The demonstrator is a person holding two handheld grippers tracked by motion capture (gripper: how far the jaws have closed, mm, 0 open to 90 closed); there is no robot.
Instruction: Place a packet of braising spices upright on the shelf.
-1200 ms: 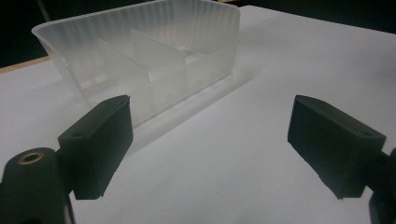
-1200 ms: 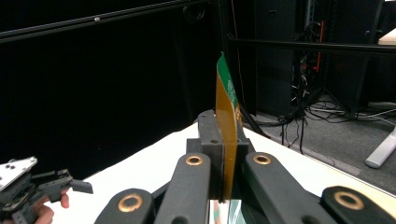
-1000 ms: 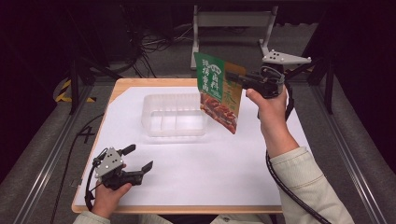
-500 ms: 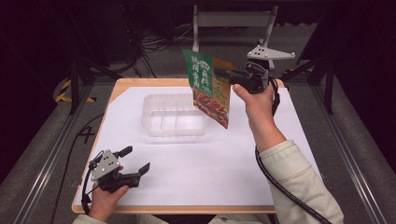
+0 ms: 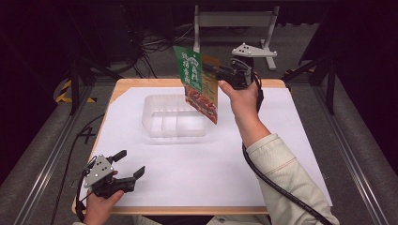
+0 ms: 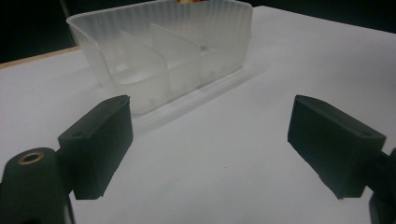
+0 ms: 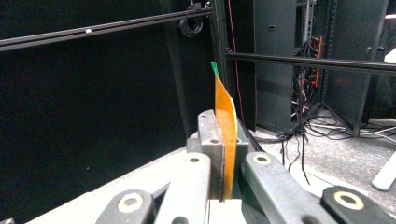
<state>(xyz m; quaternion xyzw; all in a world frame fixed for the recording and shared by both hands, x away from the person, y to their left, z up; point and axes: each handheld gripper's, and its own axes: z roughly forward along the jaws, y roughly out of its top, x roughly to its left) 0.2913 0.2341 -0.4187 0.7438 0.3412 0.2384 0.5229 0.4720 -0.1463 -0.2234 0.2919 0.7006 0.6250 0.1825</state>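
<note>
A green and orange food packet (image 5: 199, 84) hangs in the air over the right end of a clear plastic tray (image 5: 162, 117) with inner dividers. My right gripper (image 5: 217, 72) is shut on the packet's upper right edge. In the right gripper view the packet (image 7: 226, 126) stands edge-on, pinched between the two pads. My left gripper (image 5: 129, 164) rests low near the table's front left corner, jaws open with nothing between them. In the left gripper view the tray (image 6: 163, 51) lies ahead beyond my left gripper (image 6: 210, 140).
White paper (image 5: 281, 140) covers most of the wooden table (image 5: 136, 84). A white metal stand (image 5: 234, 21) and cables lie on the floor behind the table. Dark rails run along both sides.
My right hand has carried the packet leftward, from beside the tray's right end to over it. The left gripper has stayed at the front left, open.
</note>
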